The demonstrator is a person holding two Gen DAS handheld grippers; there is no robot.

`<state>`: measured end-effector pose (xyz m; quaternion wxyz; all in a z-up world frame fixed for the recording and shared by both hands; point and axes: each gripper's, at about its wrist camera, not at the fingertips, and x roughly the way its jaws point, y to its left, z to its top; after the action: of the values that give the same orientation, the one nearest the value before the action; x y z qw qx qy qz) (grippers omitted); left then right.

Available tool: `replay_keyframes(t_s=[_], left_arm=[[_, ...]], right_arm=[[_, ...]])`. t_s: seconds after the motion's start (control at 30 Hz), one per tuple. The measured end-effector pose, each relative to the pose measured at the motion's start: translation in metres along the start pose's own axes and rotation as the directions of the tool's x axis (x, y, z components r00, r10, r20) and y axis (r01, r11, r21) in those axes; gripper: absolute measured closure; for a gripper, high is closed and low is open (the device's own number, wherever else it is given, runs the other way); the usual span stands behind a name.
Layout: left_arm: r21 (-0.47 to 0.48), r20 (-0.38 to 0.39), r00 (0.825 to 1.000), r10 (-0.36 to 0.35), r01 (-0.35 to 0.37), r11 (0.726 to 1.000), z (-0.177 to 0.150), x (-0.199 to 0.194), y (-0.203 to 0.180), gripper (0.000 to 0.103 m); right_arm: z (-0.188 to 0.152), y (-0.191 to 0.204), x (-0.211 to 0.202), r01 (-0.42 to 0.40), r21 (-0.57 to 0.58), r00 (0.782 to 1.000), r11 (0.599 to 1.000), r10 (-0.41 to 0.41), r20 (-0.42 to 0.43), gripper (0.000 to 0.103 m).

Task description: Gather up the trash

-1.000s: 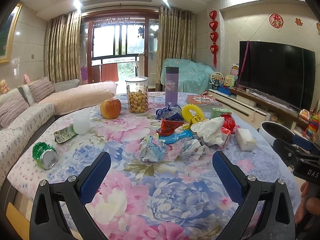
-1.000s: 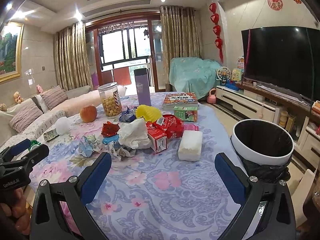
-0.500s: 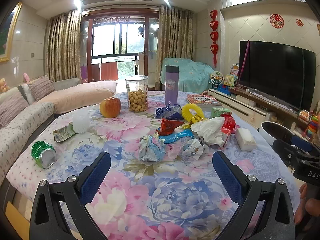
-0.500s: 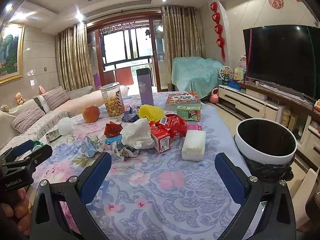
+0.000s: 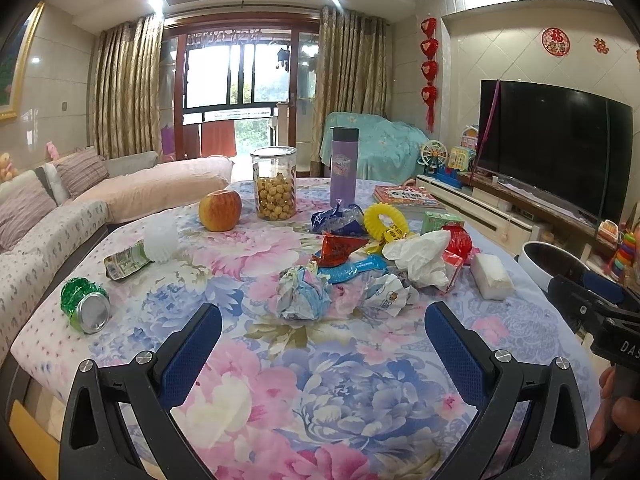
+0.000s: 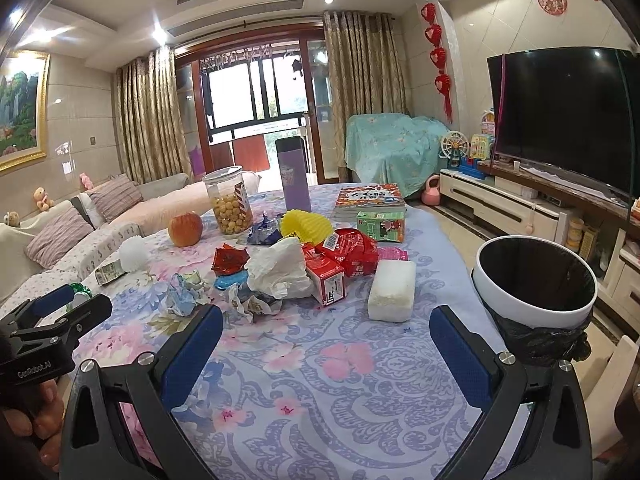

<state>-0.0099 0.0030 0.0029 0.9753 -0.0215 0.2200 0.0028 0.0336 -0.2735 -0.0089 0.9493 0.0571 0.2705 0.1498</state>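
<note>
A pile of trash lies mid-table: a crumpled blue-white paper ball [image 5: 302, 294], a crumpled printed wrapper [image 5: 388, 294], a white tissue wad [image 5: 420, 256], red wrappers [image 6: 352, 250] and a red carton [image 6: 326, 278]. A crushed green can [image 5: 84, 308] lies at the left edge. A white bin with a black liner [image 6: 536, 280] stands beside the table at the right. My left gripper [image 5: 322, 344] is open and empty, just short of the paper ball. My right gripper [image 6: 326, 346] is open and empty, short of the pile.
On the floral tablecloth [image 5: 320, 380] stand an apple [image 5: 220, 210], a snack jar [image 5: 274, 188], a purple bottle [image 5: 344, 166], a book [image 6: 370, 198], a green carton [image 6: 380, 226] and a white foam block [image 6: 392, 290]. A sofa [image 5: 40, 220] runs along the left.
Both grippers have drifted slightly forward toward the pile; the right one has moved a little closer. Nothing on the table has moved.
</note>
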Motion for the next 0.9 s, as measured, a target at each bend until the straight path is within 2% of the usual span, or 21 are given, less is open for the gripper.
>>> replay_keyframes(t_s=[0.63, 0.9], left_arm=[[0.002, -0.003, 1.0, 0.0, 0.0, 1.0, -0.002, 0.003, 0.002, 0.001], [-0.008, -0.033, 0.999, 0.006, -0.006, 1.0, 0.006, 0.023, 0.011, 0.001]], right_arm=[[0.001, 0.002, 0.001, -0.027, 0.012, 1.0, 1.0, 0.027, -0.004, 0.0], [0.006, 0.006, 0.015, -0.06, 0.018, 0.998, 0.998, 0.06, -0.02, 0.0]])
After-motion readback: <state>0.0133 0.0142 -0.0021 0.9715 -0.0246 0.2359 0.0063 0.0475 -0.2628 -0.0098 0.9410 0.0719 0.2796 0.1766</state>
